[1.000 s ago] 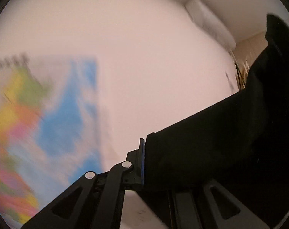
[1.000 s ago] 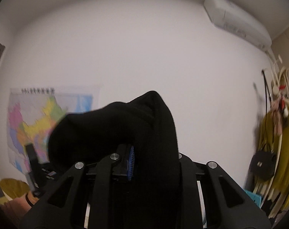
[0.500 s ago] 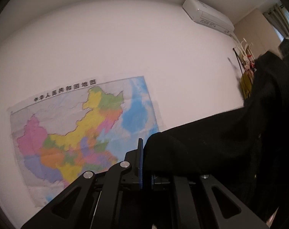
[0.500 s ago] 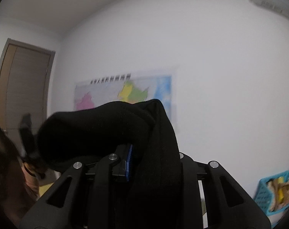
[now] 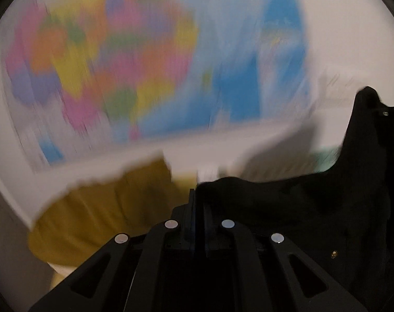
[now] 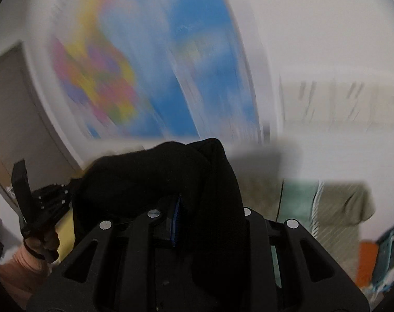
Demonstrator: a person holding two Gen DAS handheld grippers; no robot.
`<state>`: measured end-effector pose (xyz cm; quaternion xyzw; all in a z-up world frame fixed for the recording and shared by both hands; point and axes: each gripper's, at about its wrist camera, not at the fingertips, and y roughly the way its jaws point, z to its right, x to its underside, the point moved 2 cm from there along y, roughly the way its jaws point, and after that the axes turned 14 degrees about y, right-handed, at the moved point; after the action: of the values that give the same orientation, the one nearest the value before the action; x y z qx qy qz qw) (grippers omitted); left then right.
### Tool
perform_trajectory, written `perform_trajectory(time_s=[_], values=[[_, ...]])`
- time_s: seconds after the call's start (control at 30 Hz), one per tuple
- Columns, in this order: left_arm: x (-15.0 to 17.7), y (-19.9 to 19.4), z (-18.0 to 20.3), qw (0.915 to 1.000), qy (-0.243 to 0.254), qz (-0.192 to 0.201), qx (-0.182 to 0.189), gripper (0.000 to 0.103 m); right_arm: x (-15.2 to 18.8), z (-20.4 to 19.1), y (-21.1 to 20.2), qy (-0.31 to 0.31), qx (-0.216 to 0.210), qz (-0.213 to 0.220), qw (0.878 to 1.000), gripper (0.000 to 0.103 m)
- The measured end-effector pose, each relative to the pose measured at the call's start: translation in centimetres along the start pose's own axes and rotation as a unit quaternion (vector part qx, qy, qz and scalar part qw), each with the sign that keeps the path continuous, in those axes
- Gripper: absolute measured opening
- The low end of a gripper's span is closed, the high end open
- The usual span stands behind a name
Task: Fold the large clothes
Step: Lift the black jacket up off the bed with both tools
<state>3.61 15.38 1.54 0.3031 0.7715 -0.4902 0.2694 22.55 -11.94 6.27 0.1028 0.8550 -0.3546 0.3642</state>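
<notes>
A black garment (image 5: 301,208) is stretched between my two grippers. In the left wrist view my left gripper (image 5: 197,195) is shut on one edge of it, and the cloth runs off to the right in a dark sheet. In the right wrist view my right gripper (image 6: 197,202) is shut on a thick bunch of the same black garment (image 6: 157,176), which drapes over the fingers and hides the right one. The left gripper (image 6: 40,202) shows at the left edge there, held by a hand in a pink sleeve (image 6: 22,260). Both views are blurred by motion.
A colourful wall map (image 5: 144,65) fills the wall ahead. Mustard-yellow fabric (image 5: 105,208) lies low on the left. A brown door (image 6: 9,104) stands at the left. Green and khaki cloths (image 6: 327,200) and a blue basket (image 6: 389,247) sit low on the right.
Both grippers have swung down fast: the views dropped from the upper wall and air conditioner to the map and the things below. The black garment stays gripped in both.
</notes>
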Motion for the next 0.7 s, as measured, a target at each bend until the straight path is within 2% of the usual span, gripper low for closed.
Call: perform_trajectory(time_s=[0.03, 0.1, 0.17, 0.23, 0.33, 0.43, 0.47, 0.53, 0.6, 0.67, 0.7], values=[[0.2, 2.5, 0.0, 0.9999, 0.000, -0.016, -0.005, 0.001, 0.3, 0.4, 2.0, 0.010, 0.012, -0.021, 1.000, 0.023], [0.9, 5.0, -0.1, 0.9993, -0.004, -0.028, -0.024, 0.001, 1.0, 2.1, 6.7, 0.019, 0.039, -0.052, 0.998, 0.023], [1.0, 6.5, -1.1, 0.9989, -0.024, -0.040, -0.006, 0.001, 0.7, 3.3, 8.9, 0.037, 0.045, -0.064, 0.996, 0.023], [0.9, 7.9, -2.9, 0.9974, -0.044, -0.057, -0.007, 0.001, -0.1, 4.7, 9.8, 0.063, 0.039, -0.062, 0.995, 0.023], [0.7, 9.6, -4.6, 0.9962, -0.049, -0.070, -0.014, 0.001, -0.8, 6.8, 9.1, 0.091, 0.031, -0.057, 0.994, 0.023], [0.8, 10.4, -4.0, 0.9968, -0.033, -0.071, 0.018, 0.007, -0.6, 7.5, 11.1, 0.094, 0.044, -0.083, 0.991, 0.024], [0.7, 10.4, -3.4, 0.9974, -0.020, -0.064, 0.029, 0.011, -0.1, 7.7, 12.0, 0.092, 0.051, -0.092, 0.990, 0.027], [0.2, 10.5, -1.8, 0.9977, 0.010, -0.054, 0.038, 0.048, 0.8, 8.3, 13.6, 0.090, 0.066, -0.112, 0.987, 0.042], [-0.5, 10.6, -0.1, 0.9969, 0.035, -0.048, 0.051, 0.059, 1.0, 9.2, 14.4, 0.101, 0.102, -0.118, 0.982, 0.066], [-1.0, 11.4, 0.9, 0.9956, 0.050, -0.054, 0.058, 0.061, 0.8, 9.8, 12.9, 0.110, 0.090, -0.105, 0.984, 0.071], [-1.3, 12.2, 1.5, 0.9935, 0.060, -0.062, 0.074, 0.065, 0.7, 10.0, 11.1, 0.109, 0.089, -0.090, 0.986, 0.076]])
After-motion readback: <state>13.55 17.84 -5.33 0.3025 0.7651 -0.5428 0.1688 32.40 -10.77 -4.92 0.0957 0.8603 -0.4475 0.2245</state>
